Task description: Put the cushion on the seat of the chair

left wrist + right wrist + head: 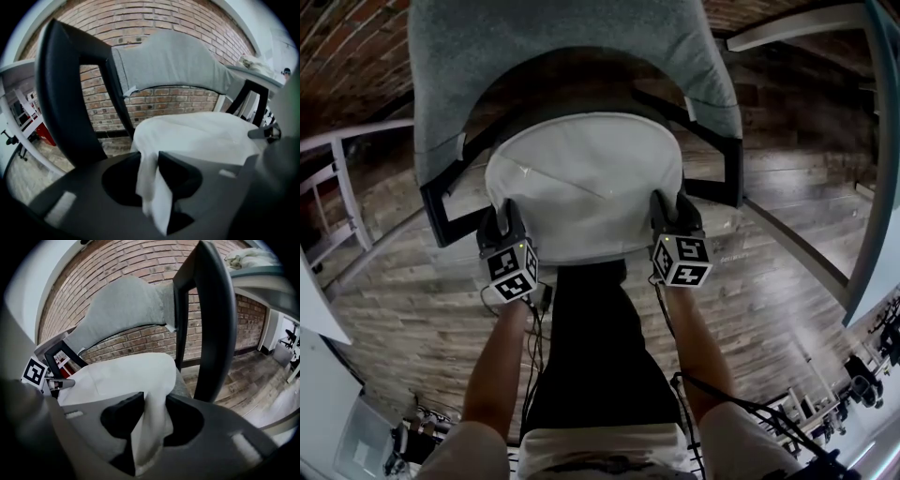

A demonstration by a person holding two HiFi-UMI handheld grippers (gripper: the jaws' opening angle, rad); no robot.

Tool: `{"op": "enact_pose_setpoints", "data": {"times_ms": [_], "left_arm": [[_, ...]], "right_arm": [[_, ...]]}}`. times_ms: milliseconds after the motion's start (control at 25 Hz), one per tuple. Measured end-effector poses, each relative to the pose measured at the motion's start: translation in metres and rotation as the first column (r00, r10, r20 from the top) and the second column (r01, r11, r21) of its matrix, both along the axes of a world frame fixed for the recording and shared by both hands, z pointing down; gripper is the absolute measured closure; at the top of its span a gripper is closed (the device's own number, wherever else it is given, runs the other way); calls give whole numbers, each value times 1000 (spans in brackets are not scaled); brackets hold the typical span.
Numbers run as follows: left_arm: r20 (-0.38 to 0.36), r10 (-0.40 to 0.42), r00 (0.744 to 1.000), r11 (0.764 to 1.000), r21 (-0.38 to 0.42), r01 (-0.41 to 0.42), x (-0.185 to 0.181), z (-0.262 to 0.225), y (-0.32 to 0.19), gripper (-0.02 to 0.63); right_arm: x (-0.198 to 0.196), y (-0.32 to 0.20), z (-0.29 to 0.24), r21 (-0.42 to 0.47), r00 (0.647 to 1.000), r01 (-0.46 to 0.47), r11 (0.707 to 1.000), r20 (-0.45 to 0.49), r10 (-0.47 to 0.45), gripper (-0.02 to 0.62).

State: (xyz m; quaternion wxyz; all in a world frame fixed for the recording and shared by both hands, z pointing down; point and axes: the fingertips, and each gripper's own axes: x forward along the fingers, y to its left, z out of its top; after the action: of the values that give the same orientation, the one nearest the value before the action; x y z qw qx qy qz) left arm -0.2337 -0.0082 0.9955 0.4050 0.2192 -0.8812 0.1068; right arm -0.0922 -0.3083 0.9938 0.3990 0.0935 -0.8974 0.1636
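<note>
A white cushion (581, 178) lies on the seat of a black-framed chair (441, 202) with a grey padded backrest (572, 47). My left gripper (504, 220) is at the cushion's near left corner and is shut on a fold of its white cloth (152, 187). My right gripper (673, 211) is at the near right corner. Its jaws stand apart, with a loose fold of the cushion (150, 427) hanging between them. In the left gripper view the cushion (201, 136) spreads over the seat behind the chair's arm post (70, 93). The right gripper view shows the other post (211, 324).
The chair stands on a wooden plank floor (769, 309) in front of a brick wall (154, 18). A white metal rail (337, 178) runs at the left and a white table edge (872, 187) at the right. My dark-trousered legs (591, 347) are close to the seat's front.
</note>
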Motion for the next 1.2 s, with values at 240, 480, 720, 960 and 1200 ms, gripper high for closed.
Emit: {"op": "enact_pose_setpoints", "data": {"times_ms": [240, 480, 720, 960, 1200], "left_arm": [[11, -36, 999, 999, 3, 36, -2, -6, 7, 488], [10, -40, 999, 999, 11, 40, -1, -14, 11, 468], [18, -35, 999, 999, -3, 36, 2, -34, 16, 466], [28, 1, 1000, 1000, 28, -1, 13, -82, 15, 466], [85, 74, 994, 992, 95, -82, 14, -191, 1, 466]], "right_arm": [[3, -6, -8, -18, 997, -70, 997, 17, 71, 425], [8, -19, -19, 17, 995, -100, 995, 22, 100, 376], [14, -26, -42, 42, 993, -112, 993, 29, 110, 376], [21, 2, -87, 22, 997, -66, 998, 45, 65, 377], [17, 33, -177, 34, 994, -9, 999, 108, 5, 377]]}}
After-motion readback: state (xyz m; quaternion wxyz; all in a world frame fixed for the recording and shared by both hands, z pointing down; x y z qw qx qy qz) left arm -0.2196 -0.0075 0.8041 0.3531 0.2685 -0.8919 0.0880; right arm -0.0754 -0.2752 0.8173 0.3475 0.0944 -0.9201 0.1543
